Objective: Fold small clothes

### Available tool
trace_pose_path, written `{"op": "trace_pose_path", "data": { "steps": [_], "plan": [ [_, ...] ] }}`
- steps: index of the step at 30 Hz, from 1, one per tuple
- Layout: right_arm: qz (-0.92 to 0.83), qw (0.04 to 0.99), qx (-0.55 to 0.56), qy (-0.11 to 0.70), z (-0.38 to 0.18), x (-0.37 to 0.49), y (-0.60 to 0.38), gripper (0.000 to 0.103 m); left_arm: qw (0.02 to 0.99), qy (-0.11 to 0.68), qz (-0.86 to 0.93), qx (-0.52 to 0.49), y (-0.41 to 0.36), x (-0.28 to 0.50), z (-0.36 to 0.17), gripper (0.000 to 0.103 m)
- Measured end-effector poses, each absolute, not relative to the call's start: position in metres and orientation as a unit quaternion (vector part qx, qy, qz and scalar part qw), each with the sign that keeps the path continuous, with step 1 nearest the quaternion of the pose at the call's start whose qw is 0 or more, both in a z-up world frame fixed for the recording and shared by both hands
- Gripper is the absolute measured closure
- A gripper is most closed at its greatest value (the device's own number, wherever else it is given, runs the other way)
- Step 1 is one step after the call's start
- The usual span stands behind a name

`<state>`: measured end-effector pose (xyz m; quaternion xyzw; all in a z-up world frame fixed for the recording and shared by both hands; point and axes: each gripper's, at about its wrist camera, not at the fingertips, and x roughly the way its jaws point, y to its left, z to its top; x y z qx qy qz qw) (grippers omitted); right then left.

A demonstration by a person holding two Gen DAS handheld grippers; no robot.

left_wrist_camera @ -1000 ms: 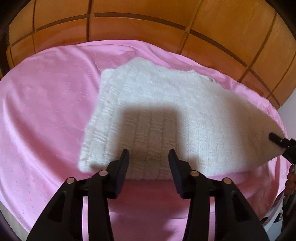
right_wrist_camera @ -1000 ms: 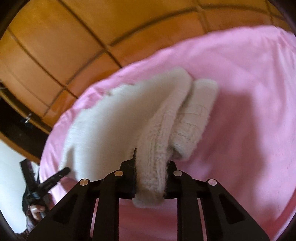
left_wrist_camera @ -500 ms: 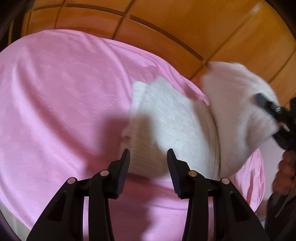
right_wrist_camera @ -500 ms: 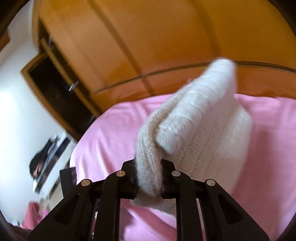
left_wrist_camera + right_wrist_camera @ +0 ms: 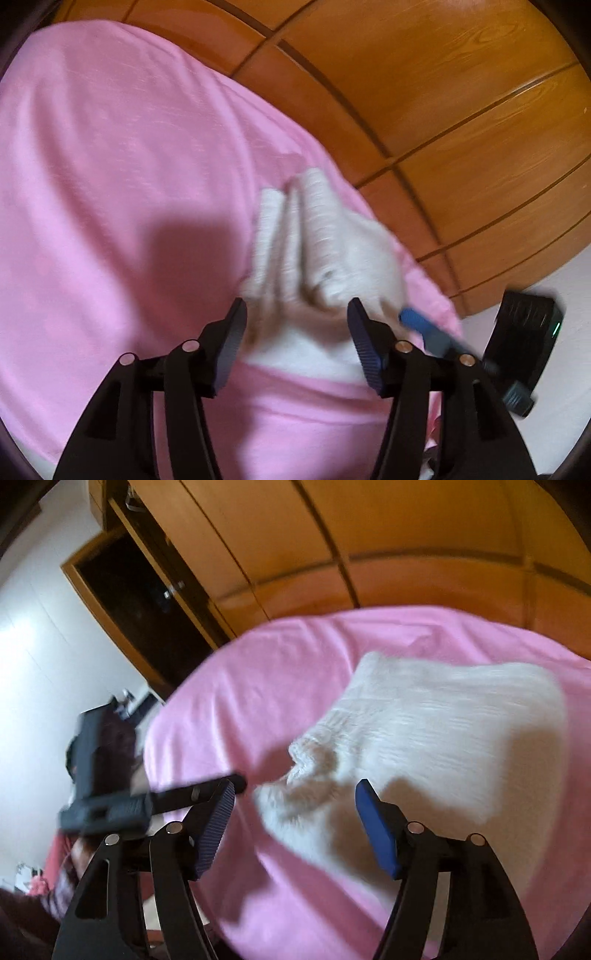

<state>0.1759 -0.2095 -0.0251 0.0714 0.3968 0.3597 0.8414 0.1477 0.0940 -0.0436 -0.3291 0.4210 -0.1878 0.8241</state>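
A white knitted garment (image 5: 321,254) lies folded in thick layers on the pink bed sheet (image 5: 110,166). My left gripper (image 5: 297,326) hovers at its near edge with jaws opening, the knit below and ahead of them, no pad pressing it. In the right wrist view the garment (image 5: 443,734) spreads across the sheet (image 5: 258,672), one rumpled corner toward me. My right gripper (image 5: 295,799) has its jaws opening above that corner, the blue pads apart from the wool. The left gripper (image 5: 107,794) shows blurred at the left, and the right gripper's body (image 5: 524,332) at the right of the left wrist view.
Orange wooden wardrobe panels (image 5: 461,110) stand close behind the bed. A dark open compartment (image 5: 125,590) and a white wall (image 5: 37,646) are at the left. The bed's corner (image 5: 443,317) drops off next to the garment. Small clutter (image 5: 37,882) lies low at the left.
The right gripper has let go of the garment's bunched edge, and the garment now lies folded over on the sheet. Both jaws stand wider. Both views have swung across the bed.
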Motion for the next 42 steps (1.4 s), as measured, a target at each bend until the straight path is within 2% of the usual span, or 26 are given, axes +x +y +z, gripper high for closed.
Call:
{"op": "trace_pose_path", "data": {
  "steps": [4, 8, 9, 10, 12, 13, 18, 19, 20, 22, 23, 27, 31, 33, 34, 35, 37, 42],
  "plan": [
    [0.309, 0.861, 0.083, 0.394, -0.029, 0.151, -0.265, 0.036, 0.814, 0.434, -0.205, -0.328, 0.077, 0.172, -0.038, 0.036],
    [0.259, 0.872, 0.091, 0.406, -0.046, 0.134, -0.306, 0.036, 0.810, 0.469, -0.195, -0.292, 0.053, 0.200, -0.042, 0.036],
    [0.251, 0.873, 0.092, 0.408, -0.049, 0.130, -0.312, 0.037, 0.810, 0.478, -0.195, -0.277, 0.046, 0.206, -0.043, 0.045],
    [0.246, 0.875, 0.087, 0.409, -0.052, 0.126, -0.315, 0.039, 0.807, 0.488, -0.202, -0.263, 0.039, 0.212, -0.044, 0.065],
    [0.237, 0.878, 0.062, 0.412, -0.062, 0.117, -0.315, 0.039, 0.812, 0.506, -0.186, -0.224, 0.025, 0.223, -0.044, 0.079],
    [0.234, 0.879, 0.055, 0.413, -0.064, 0.116, -0.314, 0.039, 0.817, 0.506, -0.185, -0.206, 0.019, 0.225, -0.041, 0.084],
    [0.212, 0.892, -0.015, 0.399, -0.074, 0.128, -0.279, 0.039, 0.831, 0.481, -0.179, -0.214, 0.027, 0.221, -0.021, 0.088],
    [0.209, 0.894, -0.029, 0.395, -0.075, 0.131, -0.273, 0.043, 0.837, 0.478, -0.167, -0.206, 0.030, 0.217, -0.018, 0.088],
    [0.204, 0.894, -0.054, 0.395, -0.078, 0.135, -0.262, 0.073, 0.841, 0.478, -0.156, -0.201, 0.037, 0.216, -0.019, 0.088],
    [0.187, 0.896, -0.083, 0.394, -0.081, 0.137, -0.253, 0.090, 0.842, 0.485, -0.137, -0.193, 0.045, 0.214, -0.027, 0.089],
    [0.197, 0.899, -0.080, 0.383, -0.077, 0.133, -0.254, 0.092, 0.840, 0.494, -0.125, -0.184, 0.047, 0.213, -0.037, 0.089],
    [0.202, 0.887, -0.110, 0.401, -0.094, 0.129, -0.253, 0.092, 0.840, 0.516, -0.085, -0.144, 0.033, 0.216, -0.073, 0.087],
    [0.197, 0.889, -0.112, 0.398, -0.101, 0.131, -0.255, 0.090, 0.865, 0.485, -0.064, -0.111, 0.018, 0.208, -0.053, 0.078],
    [0.206, 0.888, -0.101, 0.398, -0.092, 0.130, -0.258, 0.075, 0.881, 0.462, -0.050, -0.087, 0.014, 0.201, -0.035, 0.076],
    [0.213, 0.886, -0.096, 0.400, -0.089, 0.129, -0.260, 0.060, 0.888, 0.450, -0.046, -0.081, 0.015, 0.197, -0.027, 0.074],
    [0.222, 0.884, -0.086, 0.403, -0.084, 0.124, -0.267, 0.049, 0.896, 0.436, -0.043, -0.075, 0.014, 0.192, -0.018, 0.073],
    [0.235, 0.882, -0.073, 0.402, -0.075, 0.119, -0.276, 0.048, 0.907, 0.415, -0.038, -0.061, 0.012, 0.184, -0.006, 0.063],
    [0.237, 0.890, -0.021, 0.390, -0.042, 0.120, -0.307, 0.047, 0.922, 0.387, -0.026, -0.026, 0.005, 0.174, 0.008, 0.056]
  ]
}}
